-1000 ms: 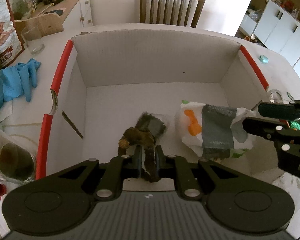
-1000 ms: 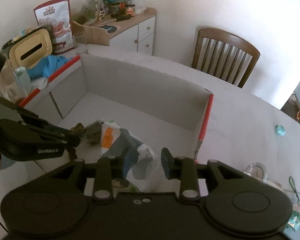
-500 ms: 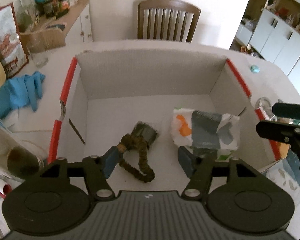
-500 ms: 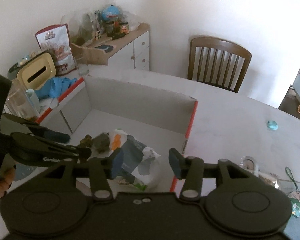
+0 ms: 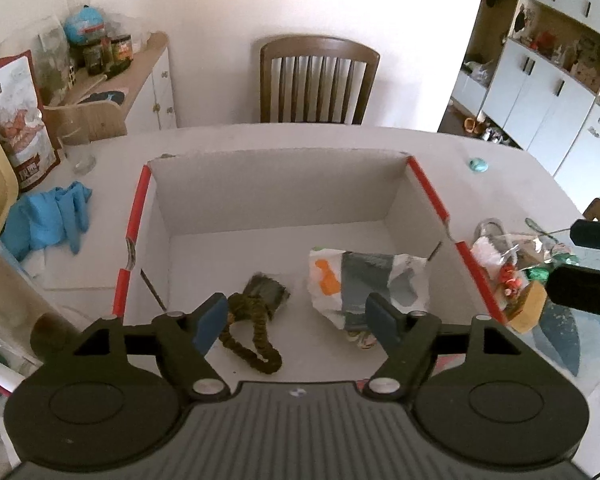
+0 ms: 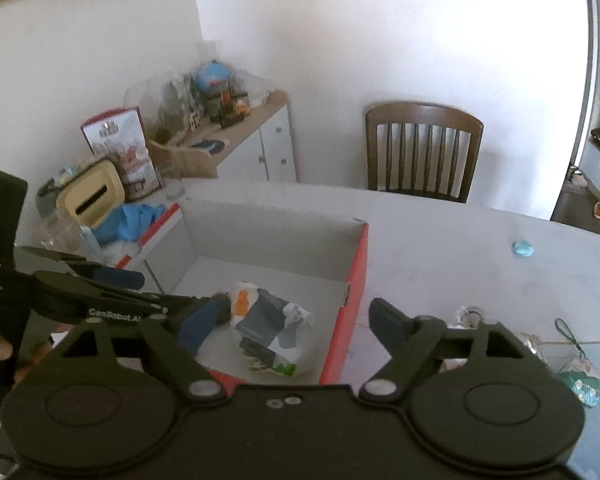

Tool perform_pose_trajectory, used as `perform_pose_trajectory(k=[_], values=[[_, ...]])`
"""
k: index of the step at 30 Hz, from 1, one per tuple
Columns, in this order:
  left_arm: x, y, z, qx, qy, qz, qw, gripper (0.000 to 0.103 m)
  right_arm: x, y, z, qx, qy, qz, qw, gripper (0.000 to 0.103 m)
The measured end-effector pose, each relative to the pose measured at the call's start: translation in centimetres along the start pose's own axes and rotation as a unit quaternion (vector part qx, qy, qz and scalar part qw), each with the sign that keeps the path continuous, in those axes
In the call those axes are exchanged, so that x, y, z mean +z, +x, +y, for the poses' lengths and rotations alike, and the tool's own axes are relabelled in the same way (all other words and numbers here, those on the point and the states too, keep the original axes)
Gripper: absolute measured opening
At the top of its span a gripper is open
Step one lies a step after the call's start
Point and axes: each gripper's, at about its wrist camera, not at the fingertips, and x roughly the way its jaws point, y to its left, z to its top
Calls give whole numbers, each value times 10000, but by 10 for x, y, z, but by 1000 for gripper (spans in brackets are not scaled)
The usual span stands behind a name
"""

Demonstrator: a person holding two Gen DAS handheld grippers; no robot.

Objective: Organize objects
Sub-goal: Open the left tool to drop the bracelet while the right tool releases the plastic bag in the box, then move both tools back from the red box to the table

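Observation:
A white cardboard box with red edges [image 5: 432,196] stands on the table; it also shows in the right wrist view [image 6: 360,264]. Inside lie a dark olive braided cord with a bundle [image 5: 256,320] and a white bag with grey and orange print [image 5: 364,280], which the right wrist view also shows [image 6: 268,320]. My left gripper [image 5: 296,318] is open and empty above the box's near edge. My right gripper [image 6: 288,320] is open and empty, raised above the box's right side.
Blue gloves [image 5: 48,220] and a glass [image 5: 80,152] lie left of the box. Small clutter and wrappers [image 5: 512,264] lie to its right. A teal pebble [image 5: 478,165] sits far right. A wooden chair [image 5: 318,80] stands behind the table.
My left gripper let go of the olive cord, opened and rose. My right gripper let go of the printed bag, opened wider and pulled up and back.

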Motion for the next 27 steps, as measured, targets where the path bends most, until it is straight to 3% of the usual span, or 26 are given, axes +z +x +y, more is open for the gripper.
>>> perform_pose_trajectory(k=[5,12,24,27], values=[[-2,-16,-12,-2,27,-189,9998,82,-9,-26,-9,-22,-61,-236,9997,91],[-4,-34,-37,64,121,-454,9989,84,-21,-60,-33,-16,86,-498,9987,100],[-6,-46,-94,-71,-8,-553,9984,87,-50,-105,-92,-158,136,-603,9980,102],[-9,-42,-112,-289,-56,-517,9982,98,-57,-114,-113,-256,178,-603,9977,102]])
